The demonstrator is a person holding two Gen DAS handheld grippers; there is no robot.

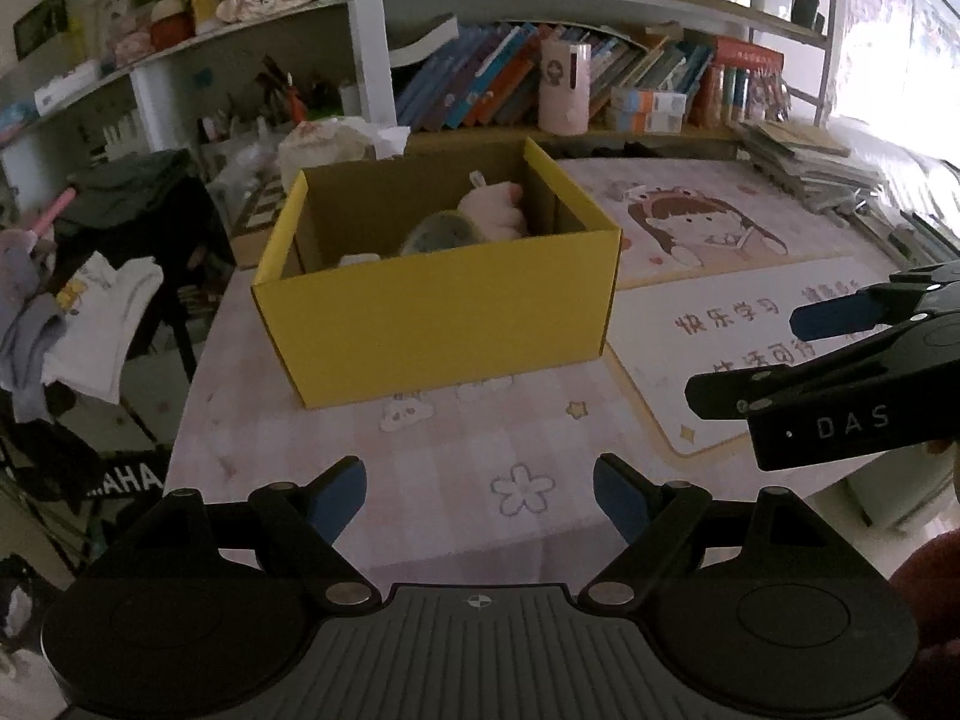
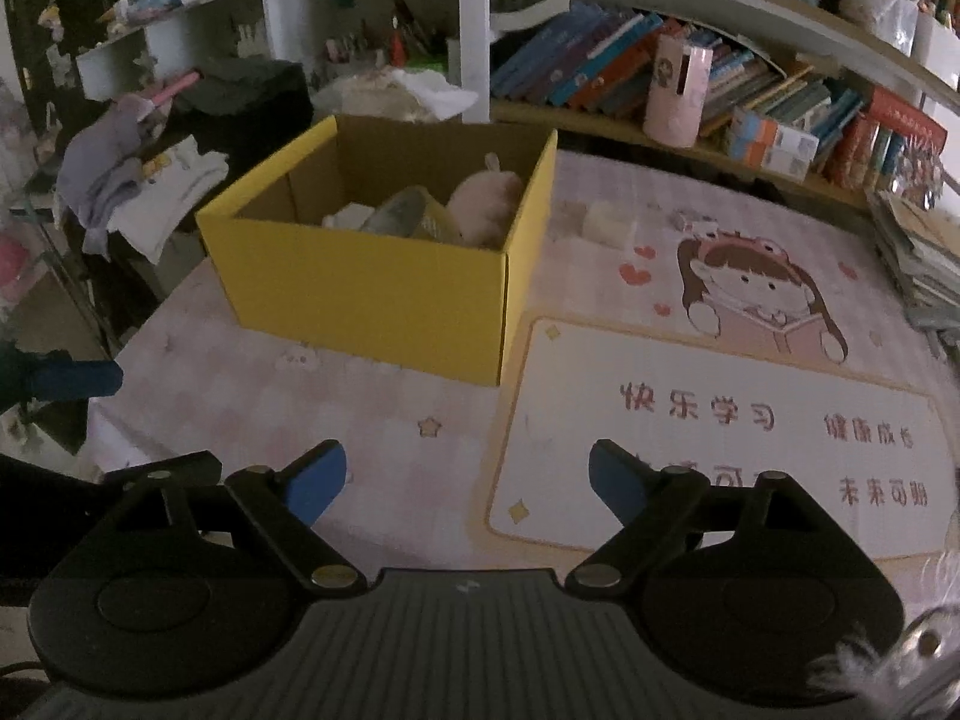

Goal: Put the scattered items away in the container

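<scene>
So the yellow cardboard box point(image 1: 432, 306) sits open-topped on my desk, at about 12 o'clock from my left gripper. Inside there's a pink plush point(image 1: 492, 210) at the back, a greyish round thing point(image 1: 441, 231) beside it, something white point(image 1: 359, 259) toward 9 o'clock.

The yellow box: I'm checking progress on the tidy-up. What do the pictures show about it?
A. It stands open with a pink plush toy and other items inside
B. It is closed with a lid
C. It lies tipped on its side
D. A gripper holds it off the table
A: the yellow box stands open on the table, a pink plush toy inside among other items.
</scene>
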